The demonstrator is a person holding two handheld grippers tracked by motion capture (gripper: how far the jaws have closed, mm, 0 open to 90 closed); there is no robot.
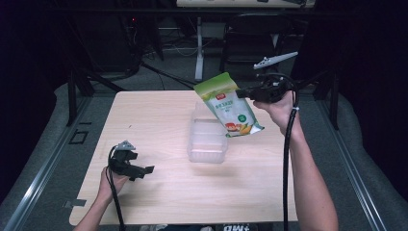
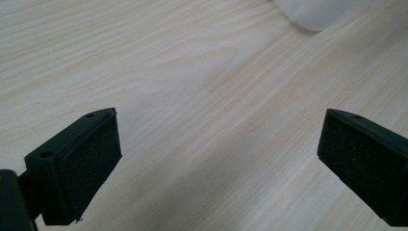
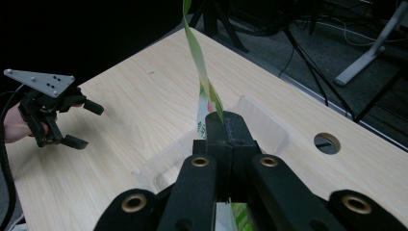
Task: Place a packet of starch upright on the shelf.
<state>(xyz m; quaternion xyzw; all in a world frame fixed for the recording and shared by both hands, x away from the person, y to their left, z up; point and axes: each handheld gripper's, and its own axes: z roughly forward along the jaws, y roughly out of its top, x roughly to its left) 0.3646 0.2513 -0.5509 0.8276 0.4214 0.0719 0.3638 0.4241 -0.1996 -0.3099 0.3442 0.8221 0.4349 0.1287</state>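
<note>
My right tongs hang above the far right part of the table, clamped on one edge of the pouch, which hangs tilted from them, out to their left and below. Directly under the pouch, and so below and left of my right tongs, the tray sits on the table near its middle. My left tongs sit low over the near left part of the table, well apart from my right tongs, jaws spread with only bare table between them. The tray lies beyond them, ahead and to the right; its corner shows past the right jaw.
</note>
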